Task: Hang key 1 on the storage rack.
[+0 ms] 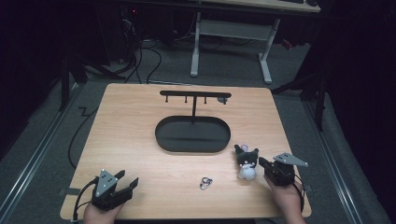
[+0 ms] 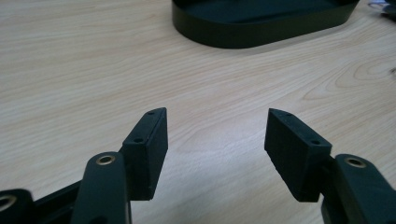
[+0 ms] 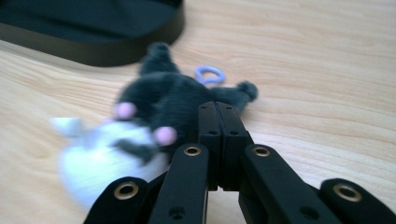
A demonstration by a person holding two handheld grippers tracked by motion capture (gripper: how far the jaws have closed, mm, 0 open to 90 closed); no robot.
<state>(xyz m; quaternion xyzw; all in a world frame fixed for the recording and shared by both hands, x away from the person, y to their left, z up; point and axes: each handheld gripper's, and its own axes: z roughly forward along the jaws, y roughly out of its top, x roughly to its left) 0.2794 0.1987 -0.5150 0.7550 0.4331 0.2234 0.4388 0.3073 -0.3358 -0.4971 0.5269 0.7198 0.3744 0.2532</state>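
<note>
lying just left of the closed right tool (image 1: 262, 163): plush toy (image 1: 246, 163), touching | left tool (image 1: 128, 179): open, empty

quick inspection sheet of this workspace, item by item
surface: wooden table, bare wood between the items
job's things: black and white plush toy lying right of centre, pale ring at its head; black oval tray with hook stand mid-table
clutter: small metal clip near the front edge
grippers: left gripper open over bare wood; right gripper shut, tips against the toy, grip on it not clear
cables: one trails from each gripper; more on the floor beyond the table
surroundings: dark room, white desk frame behind, grey floor
</note>
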